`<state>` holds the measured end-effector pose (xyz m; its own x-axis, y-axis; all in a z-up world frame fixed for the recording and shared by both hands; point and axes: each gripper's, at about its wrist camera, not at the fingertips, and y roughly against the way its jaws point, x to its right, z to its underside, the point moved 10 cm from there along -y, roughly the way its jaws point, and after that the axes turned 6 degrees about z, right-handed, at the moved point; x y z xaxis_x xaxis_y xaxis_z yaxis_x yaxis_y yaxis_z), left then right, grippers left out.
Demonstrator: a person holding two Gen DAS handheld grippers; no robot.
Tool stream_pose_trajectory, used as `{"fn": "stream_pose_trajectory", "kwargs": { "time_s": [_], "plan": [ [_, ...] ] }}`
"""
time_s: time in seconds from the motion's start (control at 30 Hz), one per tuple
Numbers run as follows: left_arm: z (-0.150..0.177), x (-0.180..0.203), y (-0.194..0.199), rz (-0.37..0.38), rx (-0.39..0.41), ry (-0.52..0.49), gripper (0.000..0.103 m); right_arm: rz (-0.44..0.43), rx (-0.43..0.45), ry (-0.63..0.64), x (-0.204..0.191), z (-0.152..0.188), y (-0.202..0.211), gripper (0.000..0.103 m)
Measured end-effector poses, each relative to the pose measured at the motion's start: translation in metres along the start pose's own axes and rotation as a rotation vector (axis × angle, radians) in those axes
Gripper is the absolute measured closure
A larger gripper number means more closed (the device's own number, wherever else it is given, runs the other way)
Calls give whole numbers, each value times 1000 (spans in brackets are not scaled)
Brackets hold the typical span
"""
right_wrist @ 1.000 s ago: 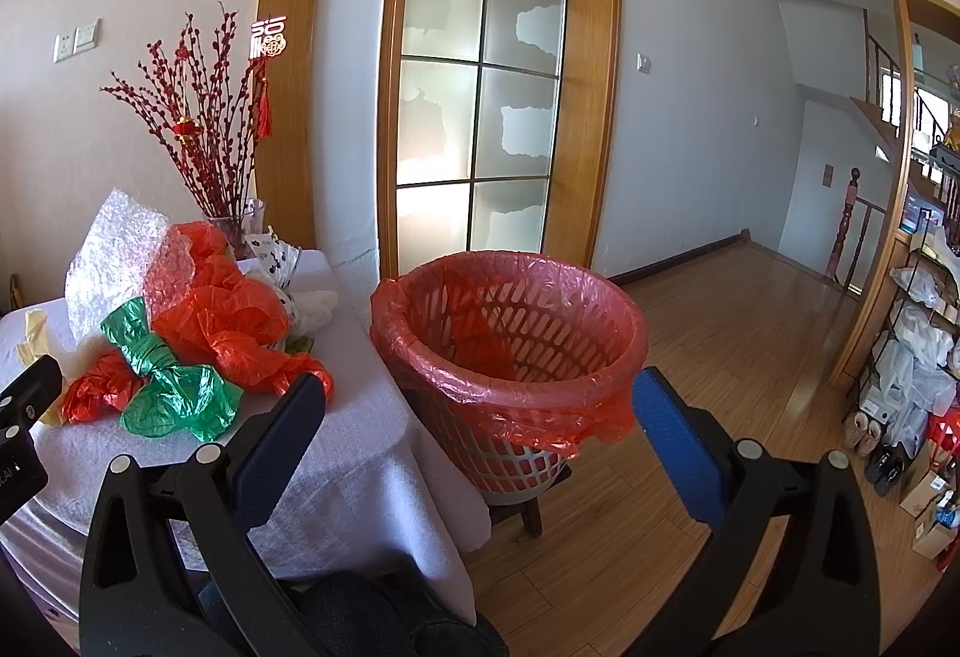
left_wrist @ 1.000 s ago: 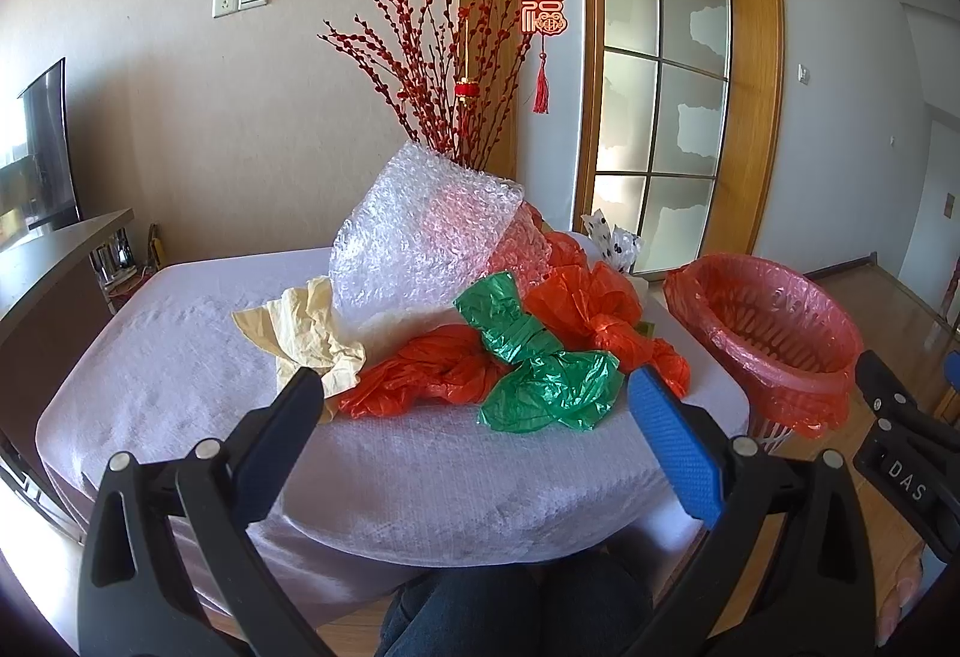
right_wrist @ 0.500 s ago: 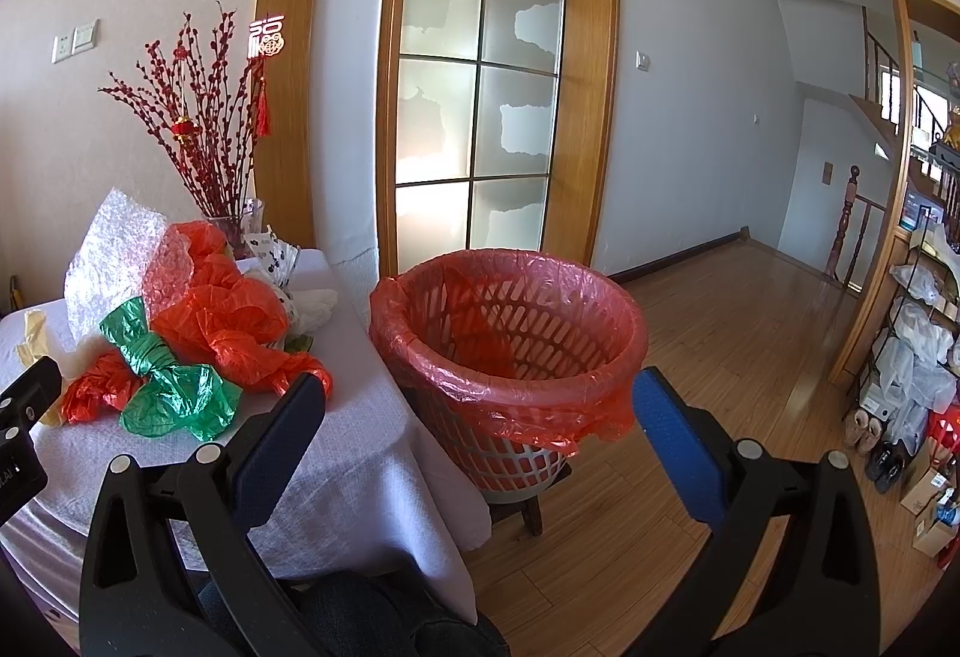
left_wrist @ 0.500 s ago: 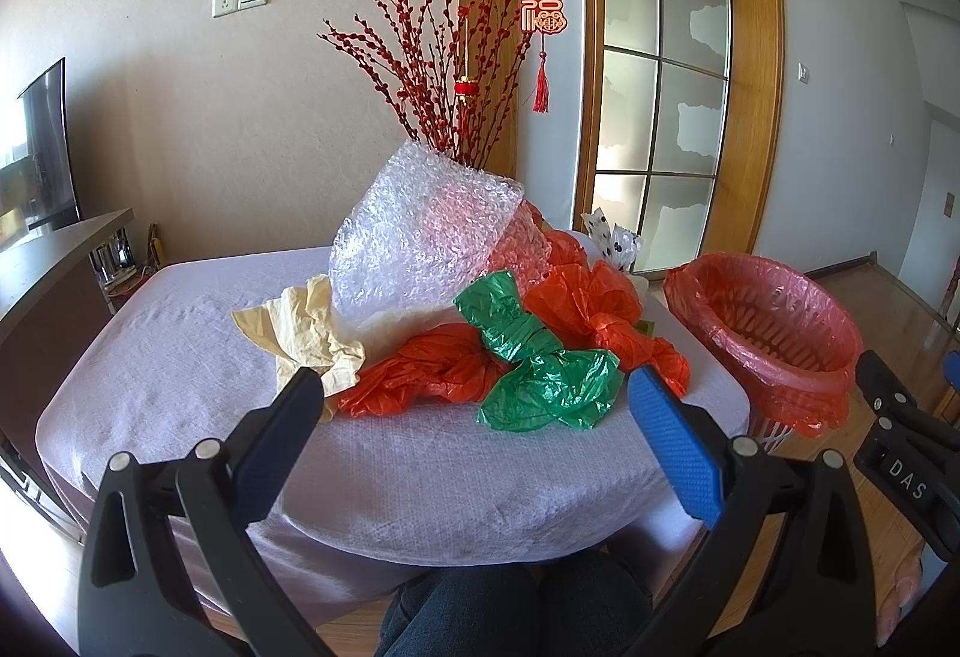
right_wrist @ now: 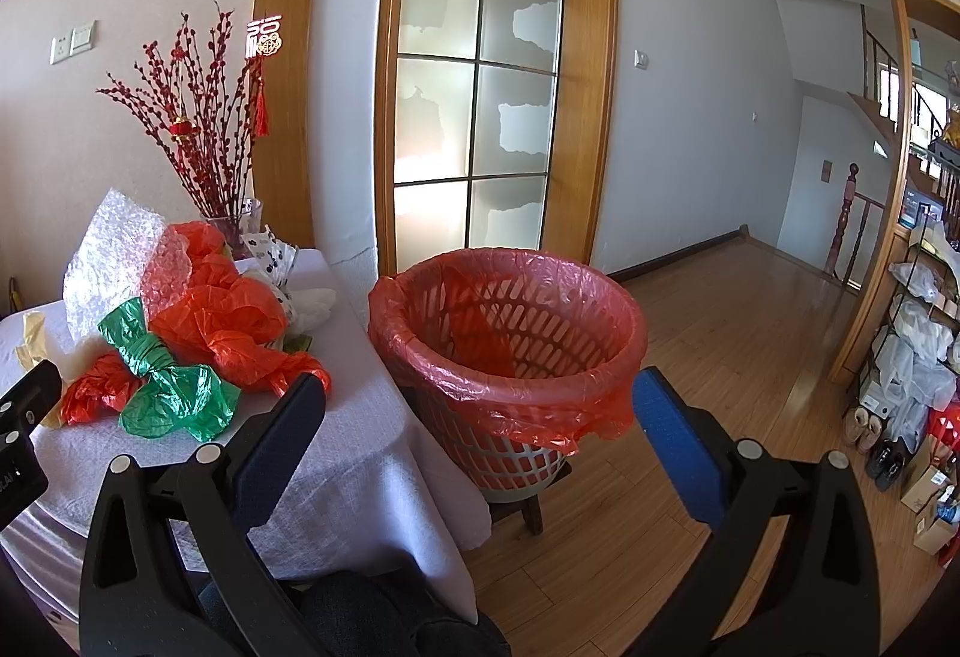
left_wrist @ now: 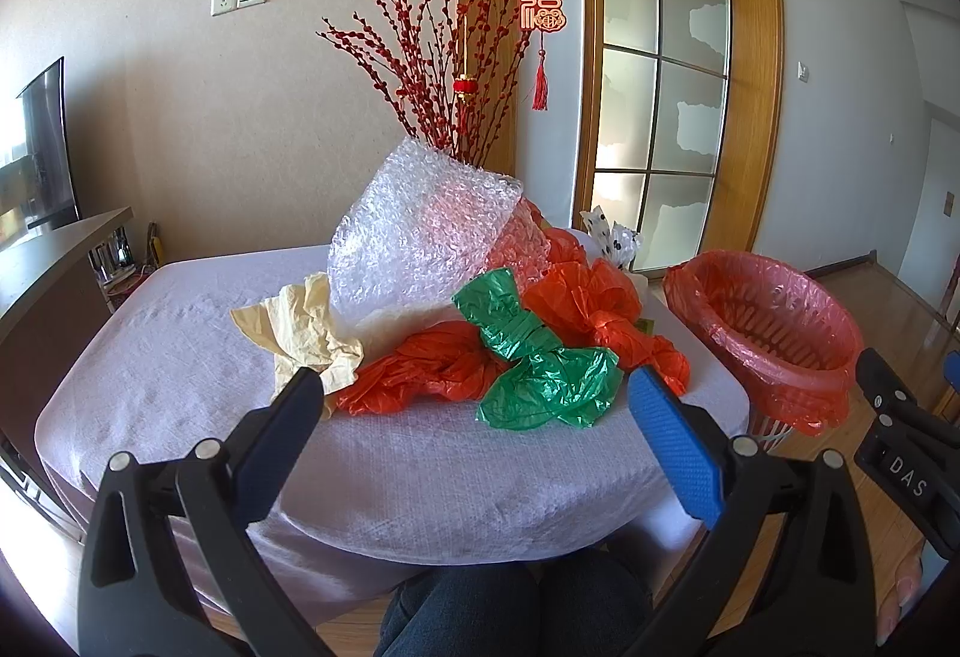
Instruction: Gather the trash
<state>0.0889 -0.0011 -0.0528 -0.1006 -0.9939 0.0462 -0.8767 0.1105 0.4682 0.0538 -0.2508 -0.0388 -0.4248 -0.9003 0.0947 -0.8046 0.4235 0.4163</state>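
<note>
Two grippers: the left gripper (left_wrist: 474, 399) and the right gripper (right_wrist: 477, 399) both stand with jaws wide apart, holding nothing.
Trash heap: piled on the table (left_wrist: 180, 333), at about 12 o'clock from the left gripper, near but not touching its fingertips.
Bin: one red-lined basket (right_wrist: 510, 321) on a low stool just beside the table edge, at 12 o'clock from the right gripper and 3 o'clock from the left; it looks empty as far as its inside shows.
Count of trash: one sheet of bubble wrap (left_wrist: 420, 231), one green bag (left_wrist: 540, 357), one crumpled yellow paper (left_wrist: 300, 327), one spotted white wrapper (left_wrist: 612, 237) at the back; orange-red bags (left_wrist: 426, 369) number at least two (the far ones overlap, so I cannot tell exactly).
Risk, tangle: the green bag lies knotted across the orange-red ones, so a pinch on it would likely drag its neighbours off the table edge.
Risk, vase: the red-berry branches (left_wrist: 444, 75) stand in a glass vase right behind the bubble wrap; pulling that sheet carelessly could tip it.
Risk, slip: thin plastic is slick and springy, and a shallow pinch may let it fall on the way to the basket.
Risk, cloth: a low grab could catch the tablecloth.
</note>
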Motion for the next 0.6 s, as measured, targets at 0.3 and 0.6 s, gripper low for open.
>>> {"fn": "stream_pose_trajectory", "kwargs": {
  "time_s": [0.3,0.6],
  "plan": [
    [0,0,0,0,-1,0,4,0,-1,0,0,-1,0,2],
    [0,0,0,0,-2,1,4,-1,-1,-3,1,-2,0,2]
  ]
}}
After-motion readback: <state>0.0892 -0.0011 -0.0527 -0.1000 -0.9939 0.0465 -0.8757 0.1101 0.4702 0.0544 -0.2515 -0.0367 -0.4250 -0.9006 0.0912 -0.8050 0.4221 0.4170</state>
